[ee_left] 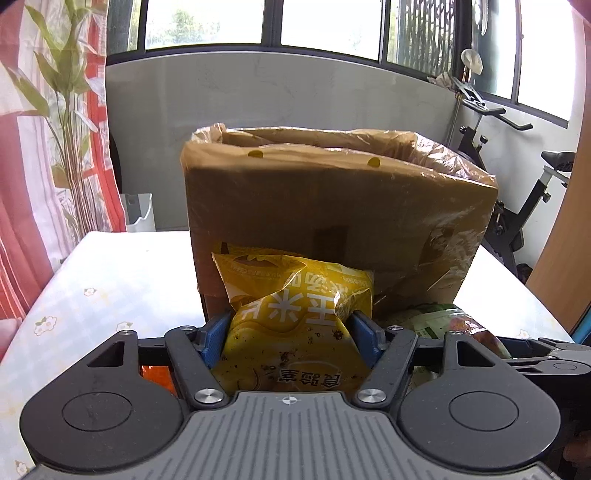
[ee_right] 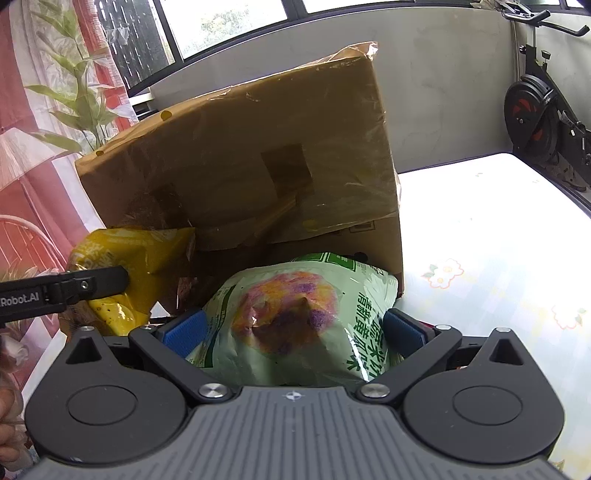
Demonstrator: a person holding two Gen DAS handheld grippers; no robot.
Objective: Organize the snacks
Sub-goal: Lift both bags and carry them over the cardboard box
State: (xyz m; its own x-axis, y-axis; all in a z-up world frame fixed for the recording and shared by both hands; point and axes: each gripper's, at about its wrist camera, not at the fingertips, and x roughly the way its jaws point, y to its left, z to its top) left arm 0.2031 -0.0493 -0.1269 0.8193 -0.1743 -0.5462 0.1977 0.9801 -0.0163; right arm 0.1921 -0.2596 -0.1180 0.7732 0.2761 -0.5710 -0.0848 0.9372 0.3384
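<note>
Left hand-held gripper (ee_left: 291,325) clamps yellow snack bag (ee_left: 295,314) just in front of my cardboard box (ee_left: 332,206) | right hand-held gripper (ee_right: 293,328) grips green snack bag (ee_right: 295,317), also at box front | box on desk (ee_left: 122,266)

Bright window (ee_left: 325,22) backlight, blown-out tablecloth (ee_right: 480,221), fisheye-warped edges.

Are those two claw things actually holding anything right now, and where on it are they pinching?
Yes. The left gripper pinches the yellow snack bag across its middle. The right gripper squeezes the green snack bag across its sides.
</note>
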